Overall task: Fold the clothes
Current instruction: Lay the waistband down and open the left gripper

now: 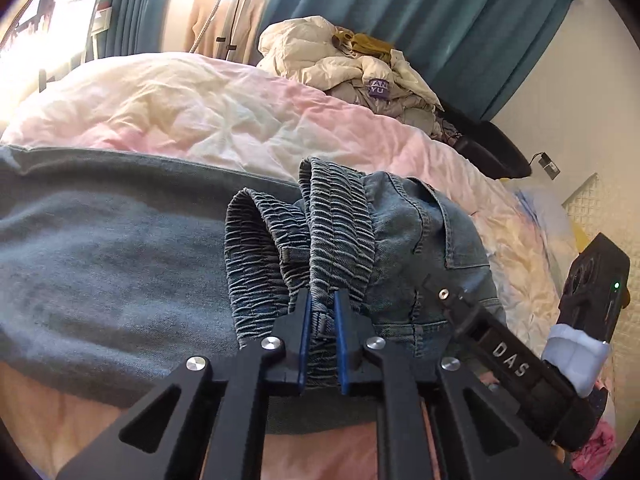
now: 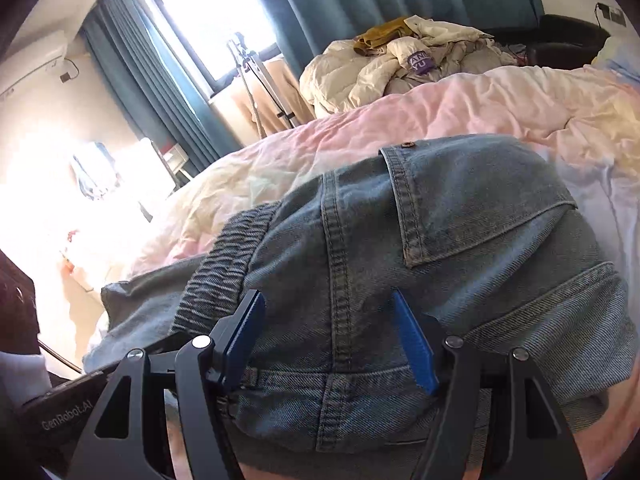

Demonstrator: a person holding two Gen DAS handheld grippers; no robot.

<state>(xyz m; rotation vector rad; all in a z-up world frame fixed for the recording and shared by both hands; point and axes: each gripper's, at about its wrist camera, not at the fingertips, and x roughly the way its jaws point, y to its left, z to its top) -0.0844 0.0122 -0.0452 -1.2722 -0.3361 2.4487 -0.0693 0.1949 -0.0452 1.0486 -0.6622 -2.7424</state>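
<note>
Because the faded blue denim jeans (image 1: 400, 240) on the near side of the pink bed cover (image 1: 200, 112) need folding, the left gripper (image 1: 322, 316) pinches their stretchy waistband while the right gripper (image 2: 332, 344) is spread wide over the seat.

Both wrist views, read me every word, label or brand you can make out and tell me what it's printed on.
"DAS": raised letters on the black bar of the right gripper, seen in the left wrist view.
"GenRobot.AI": pale print on the black body of the left gripper, at the lower left edge of the right wrist view.
"ANG YU": only part shows, on a purple patch on the cream puffer jacket.
The blue denim jeans show no readable text.
</note>
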